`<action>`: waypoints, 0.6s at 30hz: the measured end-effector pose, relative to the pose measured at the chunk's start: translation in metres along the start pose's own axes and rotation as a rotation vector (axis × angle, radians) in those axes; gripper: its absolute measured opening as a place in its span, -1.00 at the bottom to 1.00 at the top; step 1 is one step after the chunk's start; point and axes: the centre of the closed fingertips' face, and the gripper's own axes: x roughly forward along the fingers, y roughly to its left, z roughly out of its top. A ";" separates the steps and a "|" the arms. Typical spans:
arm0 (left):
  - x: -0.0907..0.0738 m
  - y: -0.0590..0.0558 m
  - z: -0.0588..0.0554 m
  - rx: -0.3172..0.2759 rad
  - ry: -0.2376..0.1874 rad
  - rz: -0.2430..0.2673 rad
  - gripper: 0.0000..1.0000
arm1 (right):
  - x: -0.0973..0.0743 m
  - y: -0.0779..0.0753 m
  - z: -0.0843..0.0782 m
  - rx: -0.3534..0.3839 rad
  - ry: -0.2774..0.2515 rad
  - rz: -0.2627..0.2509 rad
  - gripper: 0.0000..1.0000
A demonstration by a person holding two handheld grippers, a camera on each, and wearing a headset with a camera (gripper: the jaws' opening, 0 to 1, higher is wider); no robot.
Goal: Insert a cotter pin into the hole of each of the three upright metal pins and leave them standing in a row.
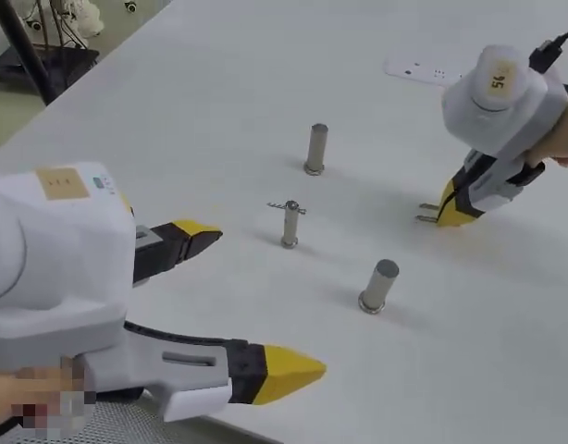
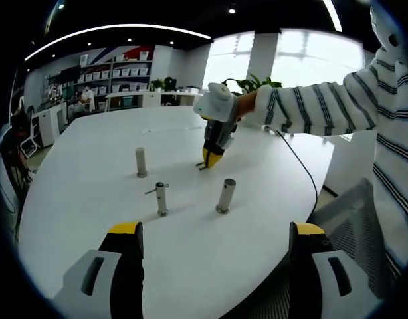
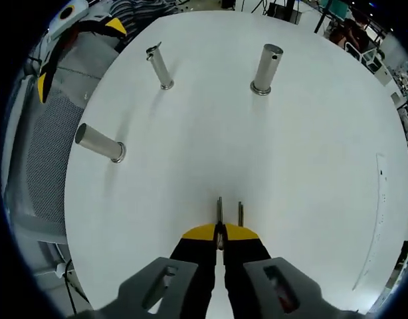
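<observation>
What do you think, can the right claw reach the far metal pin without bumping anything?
Probably yes. The right claw, shut on a cotter pin, sits off to one side, with bare table between it and the far metal pin.

Your left gripper lies low and close to you, level, its jaws spread wide, your hand on its grip. Your right gripper, at the end of your outstretched striped-sleeved arm, tilts steeply down, jaws pinched together on a cotter pin.
</observation>
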 end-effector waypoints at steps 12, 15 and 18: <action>0.002 -0.003 0.007 0.014 -0.010 -0.014 0.78 | 0.003 -0.009 -0.004 0.077 -0.010 -0.009 -1.00; 0.002 -0.006 0.011 0.007 -0.025 -0.024 0.76 | 0.000 -0.007 -0.005 0.074 -0.013 -0.018 -1.00; 0.001 -0.006 0.014 0.007 -0.036 -0.024 0.73 | -0.007 -0.003 -0.006 0.091 -0.030 -0.029 -1.00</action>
